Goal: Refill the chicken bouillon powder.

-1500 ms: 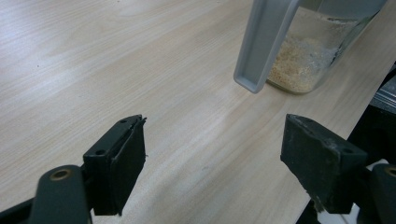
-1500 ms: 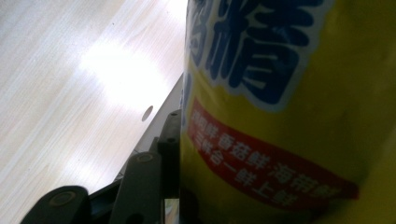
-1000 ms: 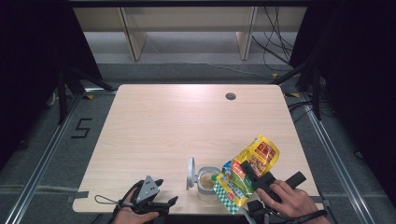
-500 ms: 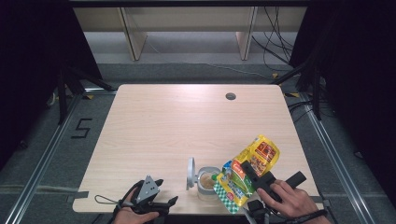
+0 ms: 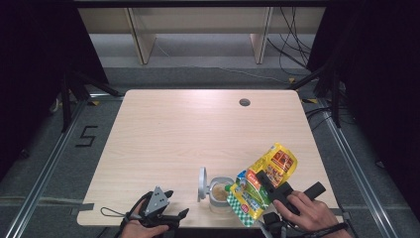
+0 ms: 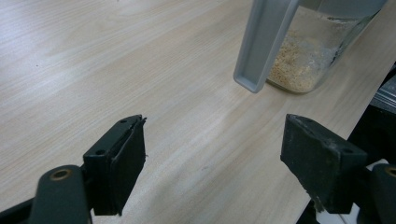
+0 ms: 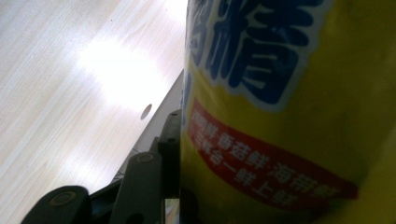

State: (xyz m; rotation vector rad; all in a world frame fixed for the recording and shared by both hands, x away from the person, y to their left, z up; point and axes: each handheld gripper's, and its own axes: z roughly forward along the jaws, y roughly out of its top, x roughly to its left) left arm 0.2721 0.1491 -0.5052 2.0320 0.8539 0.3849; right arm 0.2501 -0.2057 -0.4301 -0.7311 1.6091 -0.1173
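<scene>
A yellow seasoning pouch with a green-checked end is tipped over a small glass jar near the table's front edge. My right gripper is shut on the pouch across its middle. In the right gripper view the pouch presses against my left finger, and the other finger is hidden behind it. The jar holds pale brown granules, and its grey lid stands flipped open. My left gripper rests at the front left, a hand's width from the jar, open with bare table between its jaws.
The wooden table has a round cable hole at the back right. A shelf unit stands beyond the far edge. Metal frame rails run along both sides on the floor.
</scene>
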